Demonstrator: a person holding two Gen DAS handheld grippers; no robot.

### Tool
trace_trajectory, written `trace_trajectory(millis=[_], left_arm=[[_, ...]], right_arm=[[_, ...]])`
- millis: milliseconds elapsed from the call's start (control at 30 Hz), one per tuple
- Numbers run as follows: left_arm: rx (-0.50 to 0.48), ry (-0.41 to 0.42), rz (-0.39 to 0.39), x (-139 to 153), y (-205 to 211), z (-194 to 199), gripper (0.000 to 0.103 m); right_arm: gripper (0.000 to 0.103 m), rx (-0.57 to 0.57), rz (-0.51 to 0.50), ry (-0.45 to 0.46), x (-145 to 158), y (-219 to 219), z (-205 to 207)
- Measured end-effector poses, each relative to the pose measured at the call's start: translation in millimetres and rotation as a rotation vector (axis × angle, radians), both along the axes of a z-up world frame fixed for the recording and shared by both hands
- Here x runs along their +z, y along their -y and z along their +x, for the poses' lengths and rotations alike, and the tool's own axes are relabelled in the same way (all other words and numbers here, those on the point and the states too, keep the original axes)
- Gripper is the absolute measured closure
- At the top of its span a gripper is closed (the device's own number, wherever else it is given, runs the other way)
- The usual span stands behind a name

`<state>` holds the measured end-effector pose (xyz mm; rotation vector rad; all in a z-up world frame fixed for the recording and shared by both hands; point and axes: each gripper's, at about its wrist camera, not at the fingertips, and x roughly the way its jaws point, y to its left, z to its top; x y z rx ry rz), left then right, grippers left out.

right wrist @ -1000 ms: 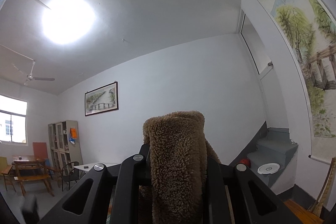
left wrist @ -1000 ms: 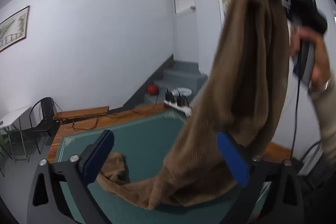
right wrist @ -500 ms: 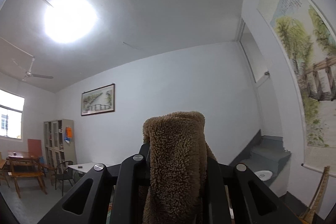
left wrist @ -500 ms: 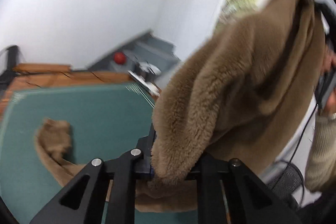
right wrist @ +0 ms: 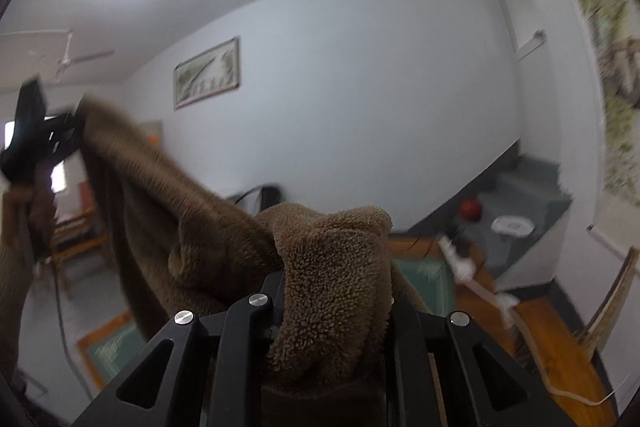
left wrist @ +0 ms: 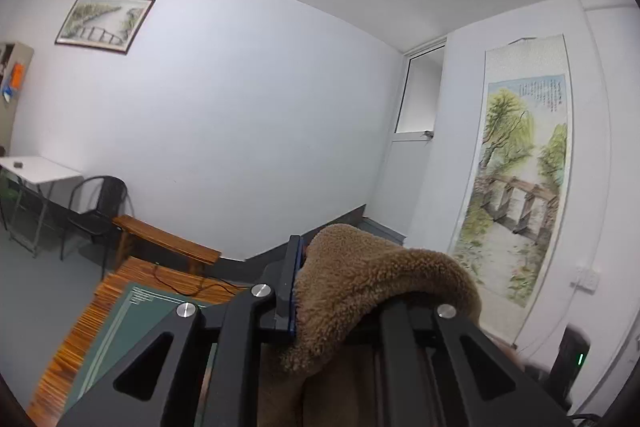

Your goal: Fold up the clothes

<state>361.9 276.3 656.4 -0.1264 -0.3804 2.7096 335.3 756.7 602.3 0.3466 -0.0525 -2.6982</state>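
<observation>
A brown fleece garment (left wrist: 360,283) is held up in the air between both grippers. My left gripper (left wrist: 340,303) is shut on one bunched edge of it, which bulges over the fingers. My right gripper (right wrist: 336,291) is shut on another edge of the garment (right wrist: 332,267). In the right wrist view the cloth stretches up to the left, where the left gripper (right wrist: 44,139) shows, blurred. The lower part of the garment hangs out of sight below both cameras.
A green mat (left wrist: 132,323) lies on a wooden table below. A power strip with a white cable (right wrist: 464,263) lies at the table's far right edge. A wooden bench (left wrist: 164,243), a black chair (left wrist: 96,203) and a white table stand by the far wall.
My left gripper closed on the garment's edge and lifted, tilting up from the table toward the wall. My right gripper tilted down, and the cloth now stretches between the two.
</observation>
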Motion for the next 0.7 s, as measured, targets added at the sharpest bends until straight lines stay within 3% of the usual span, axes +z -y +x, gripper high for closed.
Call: trace_trajectory(millis=[200, 333, 567, 700], left_arm=[[-0.006, 0.006, -0.036, -31.9, -6.6, 5.2, 0.088], [-0.026, 0.007, -0.049, -49.1, -10.8, 7.0, 0.088], [-0.025, -0.010, -0.057, -49.2, -6.7, 10.3, 0.088], [-0.008, -0.021, -0.049, -45.1, 0.7, 14.4, 0.088]], right_arm=[[0.080, 0.194, -0.021, 0.152, -53.1, 30.8, 7.6], [0.046, 0.238, 0.011, 0.183, -75.3, 33.1, 22.8], [0.045, 0.162, 0.068, 0.210, -88.9, 12.0, 22.8], [0.045, 0.083, 0.233, 0.160, -95.3, 9.9, 30.3]])
